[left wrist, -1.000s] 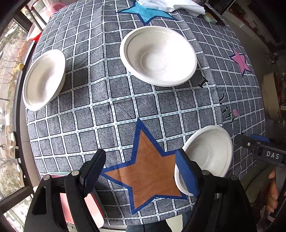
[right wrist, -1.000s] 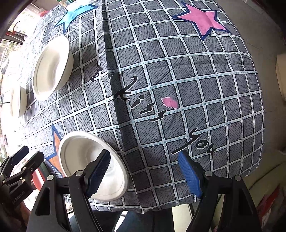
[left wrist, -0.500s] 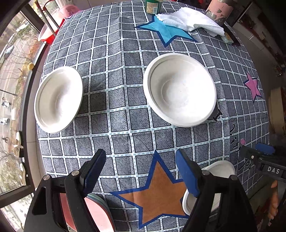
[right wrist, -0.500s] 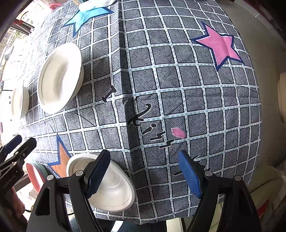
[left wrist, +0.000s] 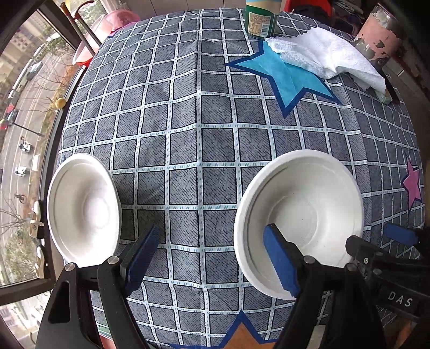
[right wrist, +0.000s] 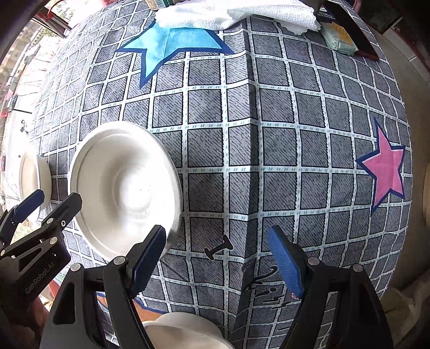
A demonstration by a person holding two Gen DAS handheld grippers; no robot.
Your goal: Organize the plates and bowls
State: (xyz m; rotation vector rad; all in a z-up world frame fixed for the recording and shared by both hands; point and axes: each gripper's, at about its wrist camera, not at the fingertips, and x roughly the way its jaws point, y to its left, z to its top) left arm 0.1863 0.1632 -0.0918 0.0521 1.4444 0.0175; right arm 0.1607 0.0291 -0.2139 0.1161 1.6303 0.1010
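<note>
My left hand-held gripper (left wrist: 212, 257) and right hand-held gripper (right wrist: 216, 261) both point down over the checked-cloth counter (left wrist: 188, 128), jaws wide apart and holding nothing. The large round white paper bowl (left wrist: 298, 217) lies between them. It sits under the left gripper's right finger, so I judge the left nearer.

Both tongs are black with silver screws and ribbed blue pads. At three o'clock of the left tongs (left wrist: 209, 264), the right tongs (right wrist: 216, 261) bear white "DAS" lettering.

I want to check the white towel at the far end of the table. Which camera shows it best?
The left wrist view: the towel lies whole there, draped over the blue star. In the right wrist view the top edge crops the towel.
</note>
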